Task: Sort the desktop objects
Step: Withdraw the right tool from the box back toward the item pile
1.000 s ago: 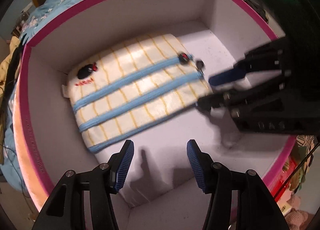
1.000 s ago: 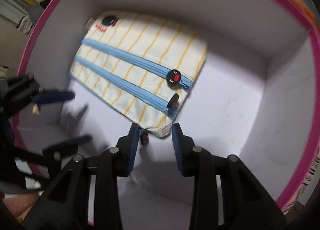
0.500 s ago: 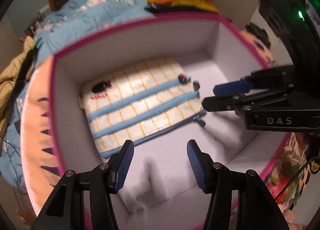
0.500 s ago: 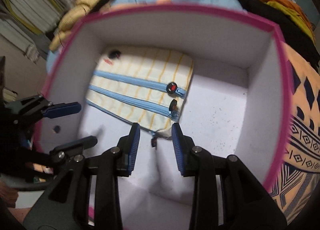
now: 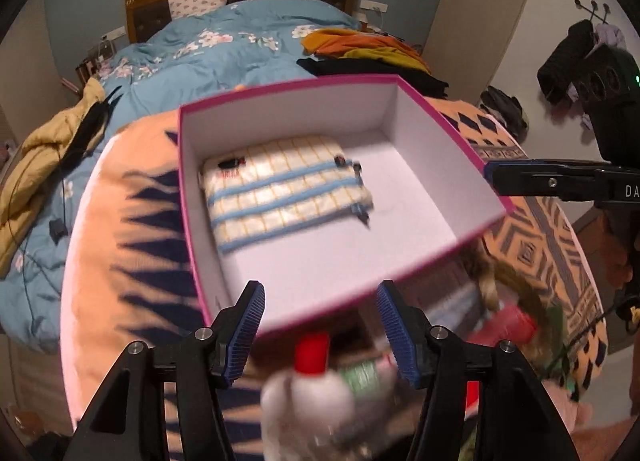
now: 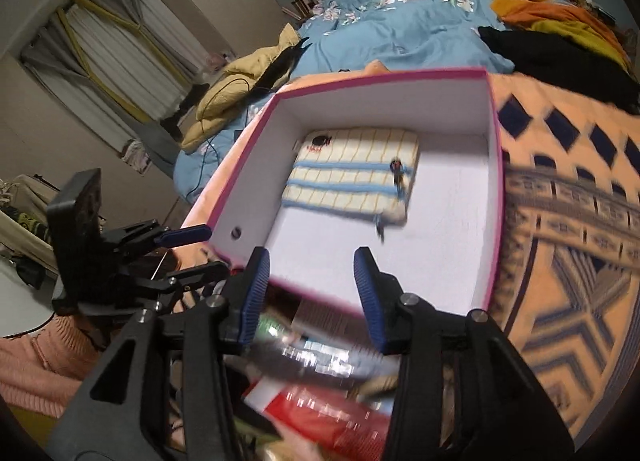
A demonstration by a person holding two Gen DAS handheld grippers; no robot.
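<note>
Our left tongs (image 5: 320, 325) and right tongs (image 6: 312, 293) hang released, above the pouch (image 5: 286, 197) lying inside the pink box (image 5: 288, 91).

Cream pencil case (image 5: 286, 197) with yellow grid and blue zippers lies flat inside the pink-rimmed box (image 5: 448, 129), beyond the fingers (image 5: 250, 331).
</note>
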